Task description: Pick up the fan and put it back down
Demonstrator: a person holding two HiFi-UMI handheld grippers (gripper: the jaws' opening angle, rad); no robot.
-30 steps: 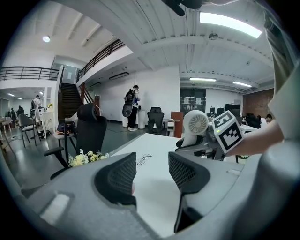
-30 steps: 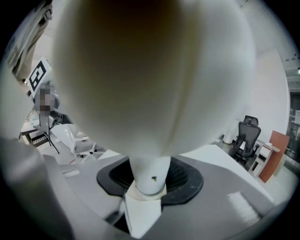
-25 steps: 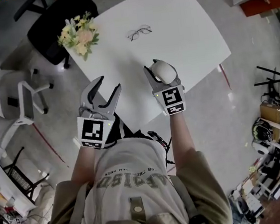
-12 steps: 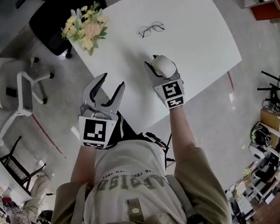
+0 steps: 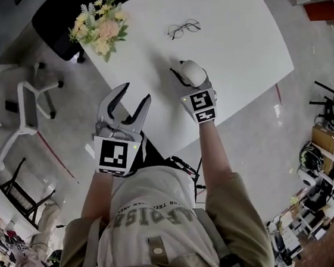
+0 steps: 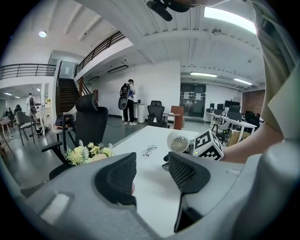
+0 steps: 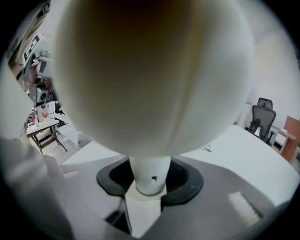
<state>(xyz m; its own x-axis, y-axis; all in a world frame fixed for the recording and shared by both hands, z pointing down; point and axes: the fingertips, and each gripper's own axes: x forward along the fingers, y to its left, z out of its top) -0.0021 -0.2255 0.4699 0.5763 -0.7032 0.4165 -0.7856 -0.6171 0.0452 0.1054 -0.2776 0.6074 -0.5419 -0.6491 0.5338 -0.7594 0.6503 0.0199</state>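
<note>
A small white fan (image 5: 192,72) with a round head and a short stem is held over the white table (image 5: 233,32). My right gripper (image 5: 188,79) is shut on its stem, and in the right gripper view the fan's head (image 7: 150,70) fills most of the picture while the stem (image 7: 149,173) sits between the dark pads. In the left gripper view the fan (image 6: 179,141) shows its grille beside the right gripper's marker cube (image 6: 207,145). My left gripper (image 5: 129,105) hangs open near the table's near edge, to the left of the fan, holding nothing.
A bunch of pale flowers (image 5: 100,28) lies at the table's far left corner and a pair of glasses (image 5: 183,28) lies beyond the fan. A black office chair (image 5: 58,16) and a white chair (image 5: 17,111) stand to the left of the table.
My right gripper has sunk toward the table with the fan, and now looks smaller and farther from the head camera. The left gripper has dropped a little too and stays open.
</note>
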